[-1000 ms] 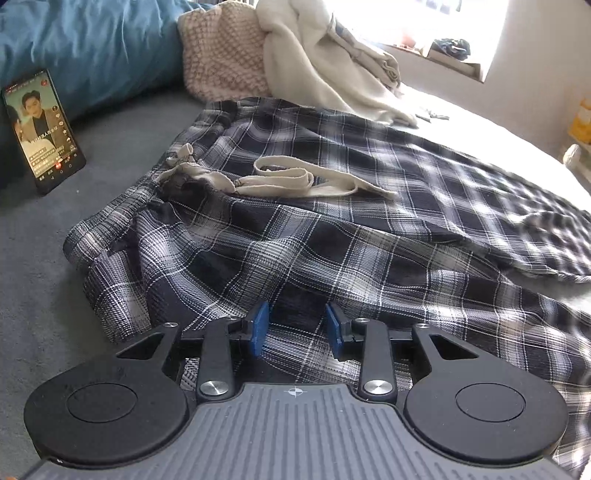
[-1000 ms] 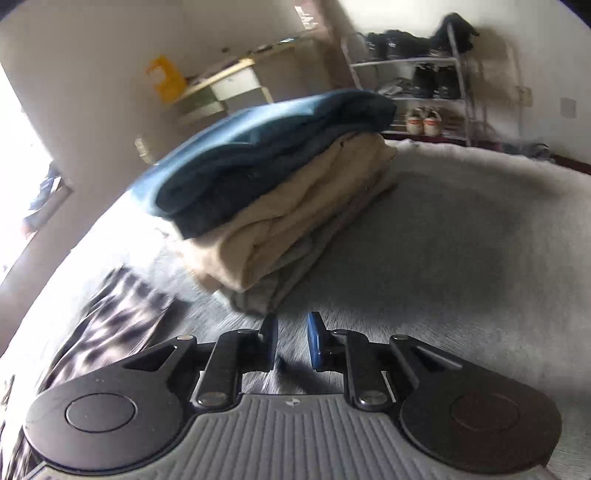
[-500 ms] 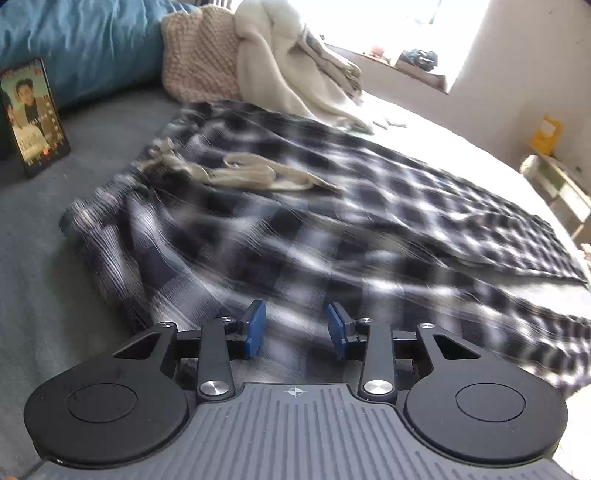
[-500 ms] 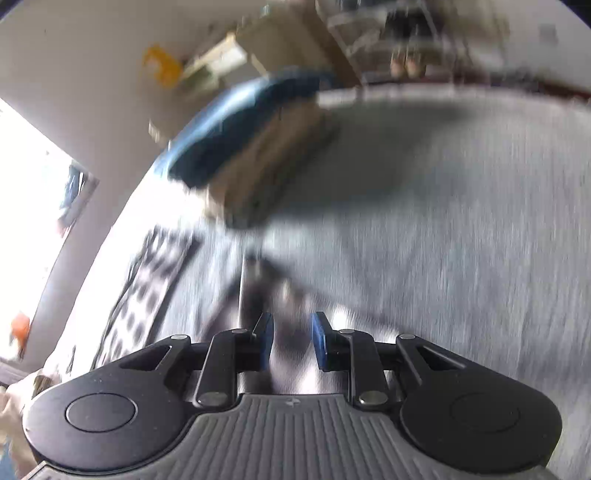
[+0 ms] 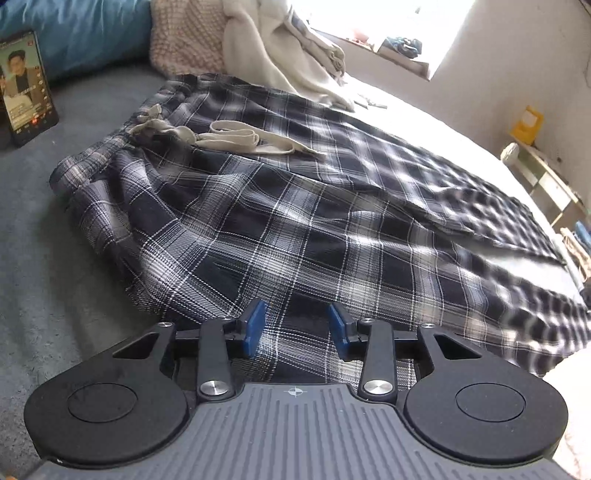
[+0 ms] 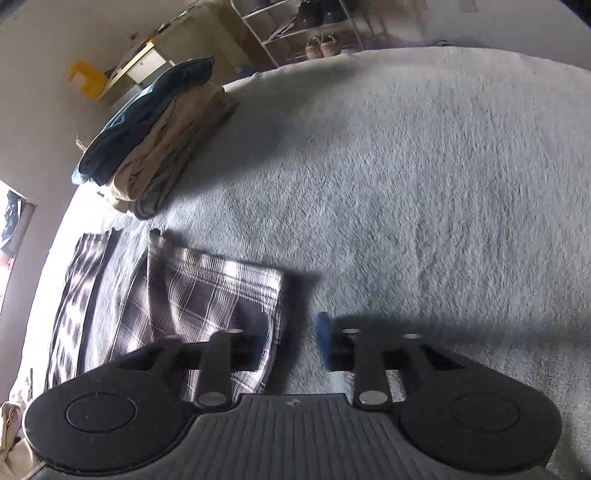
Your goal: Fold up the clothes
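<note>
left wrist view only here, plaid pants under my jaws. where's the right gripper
Observer: The right gripper hangs over the grey blanket, at a folded plaid corner; its jaws are opening, pressing nothing.
Operator: any folded stack done yet
Observer: Yes, a stack lies beyond that corner, blue on top, beige under it.
Operator: what's behind the bed
Observer: A shoe rack stands against the wall.
</note>
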Demonstrator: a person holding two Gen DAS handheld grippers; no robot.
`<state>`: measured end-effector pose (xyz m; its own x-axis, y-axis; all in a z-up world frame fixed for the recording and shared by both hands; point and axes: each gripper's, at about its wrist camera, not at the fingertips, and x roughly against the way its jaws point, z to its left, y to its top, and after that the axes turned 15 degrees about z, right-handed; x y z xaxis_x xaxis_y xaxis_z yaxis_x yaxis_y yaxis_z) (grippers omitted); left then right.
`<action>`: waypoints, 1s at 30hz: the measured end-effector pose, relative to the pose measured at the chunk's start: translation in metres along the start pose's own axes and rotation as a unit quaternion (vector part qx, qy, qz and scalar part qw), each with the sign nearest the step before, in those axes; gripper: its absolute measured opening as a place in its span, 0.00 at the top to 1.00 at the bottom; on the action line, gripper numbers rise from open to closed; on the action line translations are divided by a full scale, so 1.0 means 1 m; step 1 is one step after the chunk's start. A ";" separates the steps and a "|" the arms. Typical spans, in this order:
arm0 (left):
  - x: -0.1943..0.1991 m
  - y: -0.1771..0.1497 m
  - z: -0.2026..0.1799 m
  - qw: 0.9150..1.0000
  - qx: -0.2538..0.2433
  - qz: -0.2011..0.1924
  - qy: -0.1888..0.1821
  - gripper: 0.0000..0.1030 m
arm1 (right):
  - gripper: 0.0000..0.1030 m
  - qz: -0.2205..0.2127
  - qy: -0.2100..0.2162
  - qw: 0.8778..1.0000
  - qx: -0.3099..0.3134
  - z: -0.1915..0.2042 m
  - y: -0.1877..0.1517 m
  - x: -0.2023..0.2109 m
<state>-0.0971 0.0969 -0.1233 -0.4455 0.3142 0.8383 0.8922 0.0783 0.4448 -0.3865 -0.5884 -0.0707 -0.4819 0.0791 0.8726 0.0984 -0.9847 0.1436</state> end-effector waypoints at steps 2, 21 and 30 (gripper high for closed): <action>0.000 -0.001 0.001 1.000 0.002 -0.001 -0.001 0.63 | 0.39 0.004 0.014 1.000 -0.013 0.002 0.002 -0.008; 0.001 -0.003 0.005 1.000 0.011 -0.007 0.000 0.63 | 0.71 -0.047 0.099 0.990 -0.087 -0.040 -0.013 -0.018; 0.006 -0.010 -0.001 1.000 -0.017 -0.008 0.007 0.62 | 0.66 -0.021 0.175 0.984 -0.023 -0.010 -0.035 -0.004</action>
<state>-0.1084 0.0966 -0.1223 -0.4616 0.3000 0.8348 0.8816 0.0511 0.4692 -0.3971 -0.5556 -0.0840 -0.7561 0.0690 0.6508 0.0364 -0.9885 0.1471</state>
